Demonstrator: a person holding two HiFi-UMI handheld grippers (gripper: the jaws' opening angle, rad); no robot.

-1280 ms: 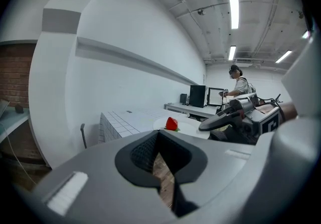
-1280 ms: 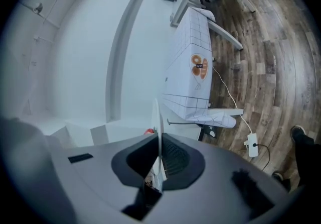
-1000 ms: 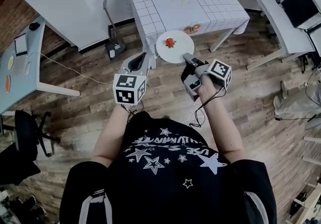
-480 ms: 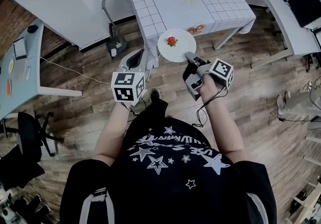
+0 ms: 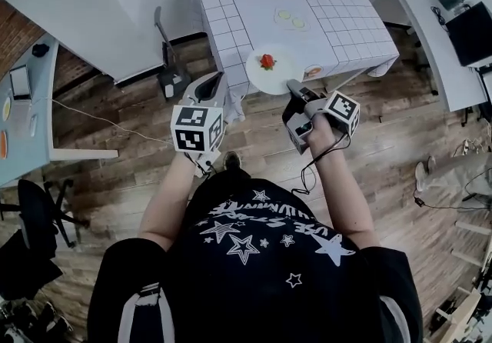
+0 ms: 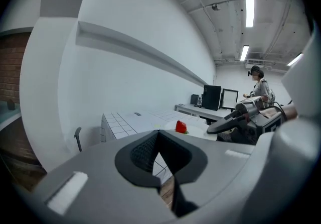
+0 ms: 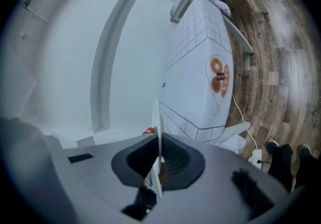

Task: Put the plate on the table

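Note:
A white plate carrying a red strawberry hangs level over the near edge of the table, which wears a white grid-pattern cloth. My right gripper is shut on the plate's near rim. In the right gripper view the plate shows edge-on, pinched between the jaws of the right gripper. My left gripper hovers just left of the plate, shut and empty, apart from it. From the left gripper the plate and strawberry lie ahead to the right.
Two pale round slices lie mid-table, and an orange print marks the cloth's front drop. A floor device stands left of the table. Grey desk and chair at left, desk with monitor at right. A person stands far off.
The person has stepped toward the table. Both grippers moved forward, and the plate went from over the floor to over the table's near edge.

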